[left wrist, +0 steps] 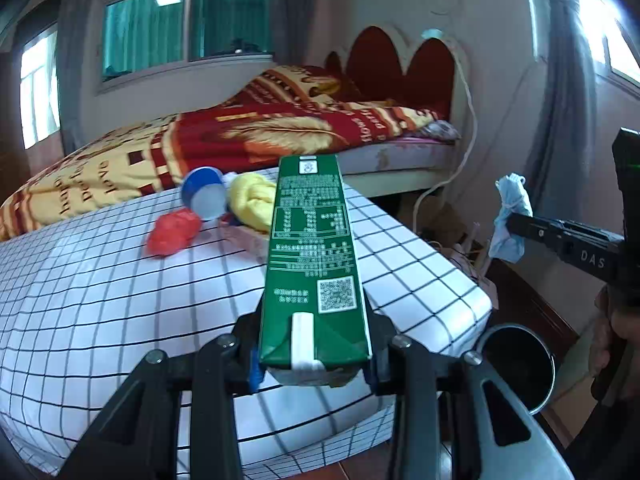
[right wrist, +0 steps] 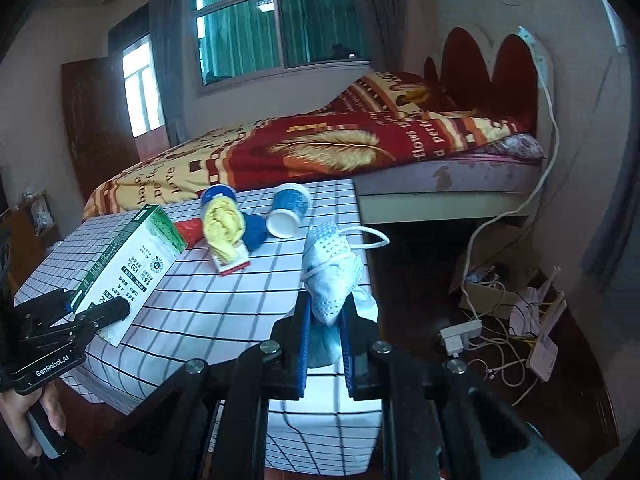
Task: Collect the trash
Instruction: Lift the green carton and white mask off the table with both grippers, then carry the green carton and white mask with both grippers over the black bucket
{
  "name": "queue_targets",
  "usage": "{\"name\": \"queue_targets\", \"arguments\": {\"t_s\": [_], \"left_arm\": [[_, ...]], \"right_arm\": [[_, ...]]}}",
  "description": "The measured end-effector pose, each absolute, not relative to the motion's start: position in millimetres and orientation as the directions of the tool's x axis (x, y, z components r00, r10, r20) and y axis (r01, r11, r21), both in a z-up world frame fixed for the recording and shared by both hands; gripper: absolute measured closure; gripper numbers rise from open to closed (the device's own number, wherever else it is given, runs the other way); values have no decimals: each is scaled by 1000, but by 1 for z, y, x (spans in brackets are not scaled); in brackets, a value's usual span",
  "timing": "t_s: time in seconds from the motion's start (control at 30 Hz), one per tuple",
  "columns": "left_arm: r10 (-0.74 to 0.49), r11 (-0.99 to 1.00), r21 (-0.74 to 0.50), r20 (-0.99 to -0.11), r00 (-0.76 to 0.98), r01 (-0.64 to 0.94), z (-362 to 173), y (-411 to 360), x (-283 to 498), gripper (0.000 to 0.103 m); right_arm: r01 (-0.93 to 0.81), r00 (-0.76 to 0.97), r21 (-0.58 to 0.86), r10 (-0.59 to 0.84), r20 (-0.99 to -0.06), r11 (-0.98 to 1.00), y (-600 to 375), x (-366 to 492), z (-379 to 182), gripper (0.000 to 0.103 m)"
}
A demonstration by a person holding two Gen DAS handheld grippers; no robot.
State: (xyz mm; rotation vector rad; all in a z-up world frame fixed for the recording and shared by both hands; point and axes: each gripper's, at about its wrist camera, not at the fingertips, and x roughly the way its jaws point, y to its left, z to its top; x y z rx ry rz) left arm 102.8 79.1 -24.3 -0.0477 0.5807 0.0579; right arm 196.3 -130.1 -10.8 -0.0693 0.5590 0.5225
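Holding green carton (left wrist: 314,264) in left gripper (left wrist: 314,364), long axis pointing far; right gripper (right wrist: 326,320) pinching face mask (right wrist: 332,276). Bin (left wrist: 516,364) near-right of carton, closer to left gripper.

The green carton (left wrist: 313,264) hides part of the yellow crumpled bag (left wrist: 253,200) and the small box lying under that bag on the checked table (left wrist: 120,300), and its own near end sits out of sight between the left gripper (left wrist: 314,364) pads. Its print is too small to read. The bin (left wrist: 520,364) beside the table shows only its dark mouth; its base is cut off. Past the table, the blue face mask (right wrist: 334,284) covers the right gripper's (right wrist: 327,340) pad faces, and its lower folds blur into shadow.
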Motion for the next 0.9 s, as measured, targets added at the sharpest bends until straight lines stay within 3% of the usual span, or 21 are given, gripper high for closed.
{"name": "queue_targets", "arguments": {"t_s": [0.9], "left_arm": [[-205, 971, -16, -581, 788, 240, -39, -54, 132, 65]], "right_arm": [[-247, 786, 102, 261, -560, 964, -276, 184, -39, 89]]}}
